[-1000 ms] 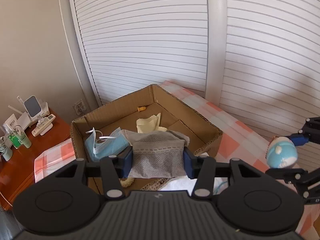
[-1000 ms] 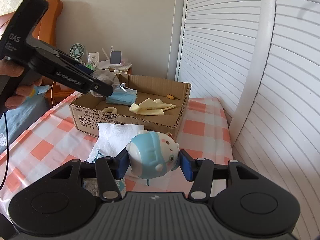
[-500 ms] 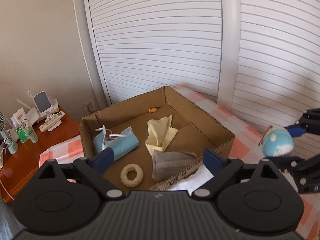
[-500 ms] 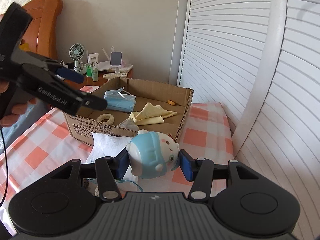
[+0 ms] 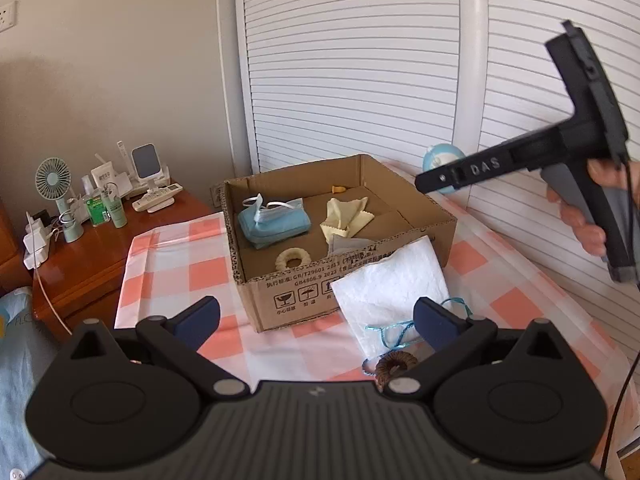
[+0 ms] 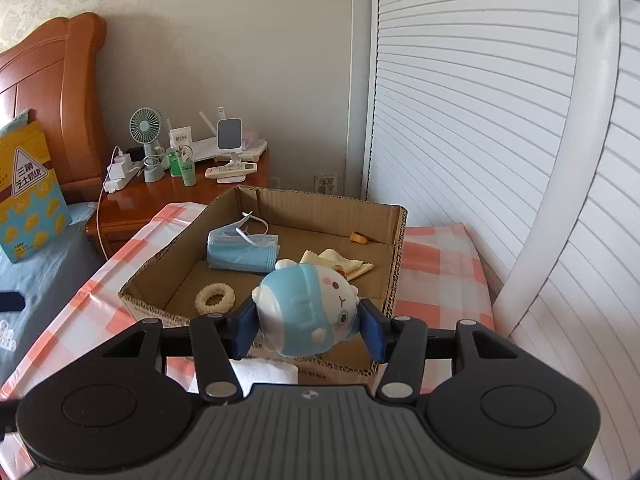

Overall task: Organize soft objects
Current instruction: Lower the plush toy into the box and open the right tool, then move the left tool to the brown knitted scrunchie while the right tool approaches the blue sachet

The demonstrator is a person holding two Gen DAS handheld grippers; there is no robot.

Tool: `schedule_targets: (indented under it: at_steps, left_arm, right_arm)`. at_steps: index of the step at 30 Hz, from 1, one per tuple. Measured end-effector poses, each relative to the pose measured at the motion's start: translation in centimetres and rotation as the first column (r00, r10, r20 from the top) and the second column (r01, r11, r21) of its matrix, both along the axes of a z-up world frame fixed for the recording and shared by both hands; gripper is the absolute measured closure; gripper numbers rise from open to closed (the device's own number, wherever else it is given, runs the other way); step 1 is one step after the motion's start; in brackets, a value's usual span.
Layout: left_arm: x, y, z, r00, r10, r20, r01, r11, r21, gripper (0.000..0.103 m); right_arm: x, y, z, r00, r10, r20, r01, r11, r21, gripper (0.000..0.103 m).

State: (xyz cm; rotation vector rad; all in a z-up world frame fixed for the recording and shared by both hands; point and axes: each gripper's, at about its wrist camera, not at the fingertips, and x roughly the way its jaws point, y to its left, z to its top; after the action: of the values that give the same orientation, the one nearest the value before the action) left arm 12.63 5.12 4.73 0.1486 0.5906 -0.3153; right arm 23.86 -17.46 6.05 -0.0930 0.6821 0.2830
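A cardboard box (image 5: pixel 280 292) on the checked table holds a blue face mask (image 5: pixel 276 222), a yellow cloth (image 5: pixel 346 220), a cream ring (image 5: pixel 293 258) and a grey cloth (image 5: pixel 348 245). My left gripper (image 5: pixel 316 316) hangs back from the box's near side, its jaws opening wide with nothing between them. A white tissue (image 5: pixel 392 284) leans on the box front, with teal string (image 5: pixel 390 330) and a brown hair tie (image 5: pixel 394 366) below it. My right gripper (image 6: pixel 310 320) is shut on a blue and white plush toy (image 6: pixel 308 308) above the box's near wall (image 6: pixel 340 368).
A wooden nightstand (image 5: pixel 132 228) left of the table carries a small fan (image 5: pixel 54 184), bottles and a remote. White louvred doors (image 5: pixel 360 80) stand behind the box. A hand (image 5: pixel 580 220) holds the right gripper's handle. A bed with a yellow package (image 6: pixel 28 200) lies at the left.
My left gripper let go of the grey cloth, which now lies in the box, then drew back with jaws spread. My right gripper carried the plush toy closer, over the box's near wall.
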Motion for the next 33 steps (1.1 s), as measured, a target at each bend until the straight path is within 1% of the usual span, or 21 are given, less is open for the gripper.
schedule_targets:
  at_steps: [5,9,12,13,15,16,18,21,26,30,33]
  left_arm:
    - [-1.2,1.0,-1.0,0.998,0.067,0.005,-0.067,0.998,0.0,0.001]
    - [-1.4,1.7,-2.3,0.996,0.068,-0.053,-0.07,0.997,-0.034,0.001]
    - [-1.5,1.8,-2.9,0.994,0.081,-0.068,-0.083,0.996,-0.033,0.001]
    - [-1.5,1.8,-3.0,0.994,0.086,-0.073,-0.088,0.996,-0.034,0.001]
    - [-1.5,2.0,-3.2,0.992,0.097,-0.08,-0.1,0.994,-0.034,0.001]
    - [-1.5,2.0,-3.3,0.991,0.102,-0.084,-0.105,0.994,-0.035,0.001]
    - [-1.6,2.0,-3.3,0.99,0.107,-0.086,-0.11,0.993,-0.033,0.001]
    - [-1.7,2.1,-3.2,0.99,0.111,-0.085,-0.113,0.993,-0.029,0.001]
    - [-2.1,2.0,-3.1,0.99,0.111,-0.086,-0.114,0.993,-0.026,0.001]
    - [-2.4,2.0,-2.9,0.989,0.119,-0.083,-0.121,0.992,-0.022,0.001]
    - [-2.8,2.1,-2.8,0.989,0.125,-0.081,-0.127,0.992,-0.022,0.001]
  right_arm:
    - [4.8,1.0,-0.2,0.999,-0.025,-0.028,0.025,1.0,-0.009,0.045]
    - [8.5,1.8,-0.8,0.998,-0.046,-0.052,0.044,0.998,-0.043,0.045]
    - [11.1,2.4,-1.3,0.995,-0.068,-0.072,0.063,0.996,-0.069,0.044]
    - [11.9,2.5,-1.6,0.994,-0.078,-0.075,0.072,0.994,-0.079,0.041]
    - [13.0,2.5,-2.1,0.991,-0.098,-0.09,0.089,0.991,-0.098,0.019]
    - [13.3,2.5,-2.4,0.99,-0.105,-0.092,0.095,0.99,-0.106,0.014]
    - [13.3,2.4,-2.8,0.99,-0.111,-0.09,0.101,0.988,-0.114,0.008]
    - [12.5,2.0,-2.9,0.989,-0.117,-0.09,0.107,0.988,-0.114,0.003]
    - [10.2,1.6,-2.2,0.99,-0.116,-0.08,0.106,0.988,-0.115,0.0]
    - [7.7,1.4,-1.2,0.992,-0.109,-0.062,0.102,0.99,-0.099,0.0]
    - [5.8,1.4,-1.1,0.993,-0.104,-0.059,0.098,0.991,-0.093,0.0]
